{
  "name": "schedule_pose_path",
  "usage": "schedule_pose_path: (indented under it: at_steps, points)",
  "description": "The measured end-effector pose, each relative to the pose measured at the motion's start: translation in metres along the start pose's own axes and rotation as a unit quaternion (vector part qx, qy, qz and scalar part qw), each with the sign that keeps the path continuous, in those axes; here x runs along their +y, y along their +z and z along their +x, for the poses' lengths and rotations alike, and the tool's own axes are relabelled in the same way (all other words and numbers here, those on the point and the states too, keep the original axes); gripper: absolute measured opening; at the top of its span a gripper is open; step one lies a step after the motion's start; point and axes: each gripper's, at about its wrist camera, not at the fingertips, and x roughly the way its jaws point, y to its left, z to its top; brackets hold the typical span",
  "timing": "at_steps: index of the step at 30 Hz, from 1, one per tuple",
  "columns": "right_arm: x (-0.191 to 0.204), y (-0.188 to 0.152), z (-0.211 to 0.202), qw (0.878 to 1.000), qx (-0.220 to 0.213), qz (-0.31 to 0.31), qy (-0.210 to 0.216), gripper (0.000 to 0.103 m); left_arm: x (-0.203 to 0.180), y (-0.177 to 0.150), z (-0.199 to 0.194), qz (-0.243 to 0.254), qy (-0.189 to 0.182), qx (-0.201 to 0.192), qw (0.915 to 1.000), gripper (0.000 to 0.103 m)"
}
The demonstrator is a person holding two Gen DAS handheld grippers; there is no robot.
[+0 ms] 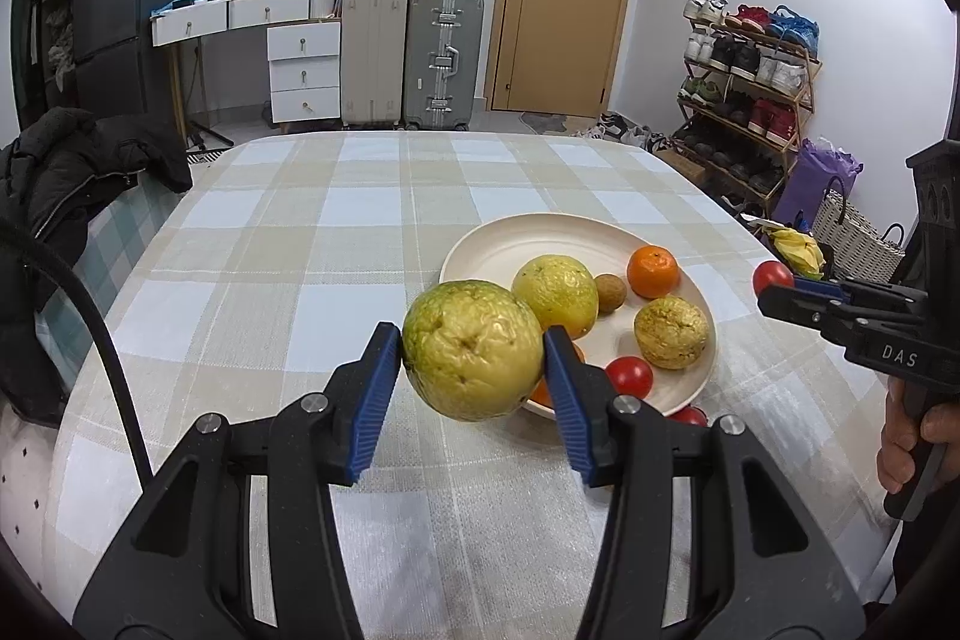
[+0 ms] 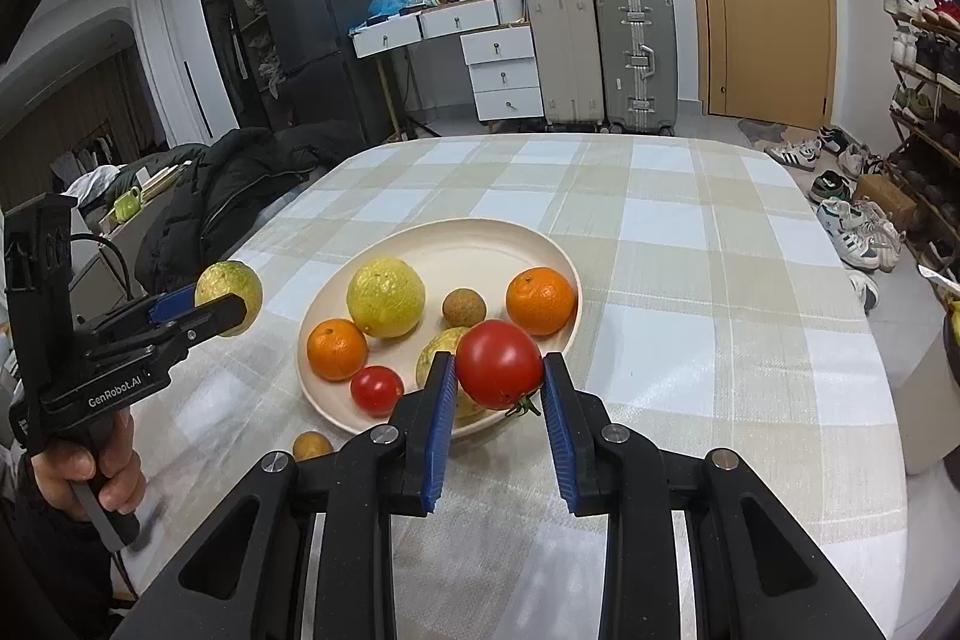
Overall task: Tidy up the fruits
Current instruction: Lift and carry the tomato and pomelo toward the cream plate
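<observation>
My left gripper [image 1: 473, 349] is shut on a large wrinkled yellow-green citrus [image 1: 473, 349], held above the table just left of the cream plate [image 1: 510, 244]. From the right wrist view, that citrus [image 2: 231, 295] hangs left of the plate [image 2: 480, 235]. My right gripper [image 2: 498, 376] is shut on a red tomato [image 2: 499, 364] over the plate's near rim. On the plate lie a yellow citrus [image 2: 386, 297], two oranges [image 2: 540, 300] [image 2: 336, 349], a small tomato [image 2: 377, 389], a brown longan [image 2: 463, 307] and a partly hidden yellow-green fruit [image 2: 435, 349].
A second longan [image 2: 311, 445] lies on the checked tablecloth [image 2: 690, 280] in front of the plate. A black jacket [image 2: 228, 196] is draped at the table's left side. Suitcases [image 2: 600, 52], drawers and a shoe rack [image 1: 750, 100] stand beyond the table.
</observation>
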Motion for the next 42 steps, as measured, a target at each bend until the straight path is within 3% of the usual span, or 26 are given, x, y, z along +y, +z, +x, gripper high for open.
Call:
schedule_pose_path:
  at_steps: [20,42]
  points:
    - [-0.02,0.015,0.037,0.999,0.021,0.037,0.008,0.029,-0.006,0.019,0.052,0.003,0.009,0.021,0.9997,0.046]
    - [-0.025,0.019,0.067,0.997,0.04,0.058,0.015,0.029,-0.018,0.018,0.093,0.014,0.014,0.048,0.9987,0.046]
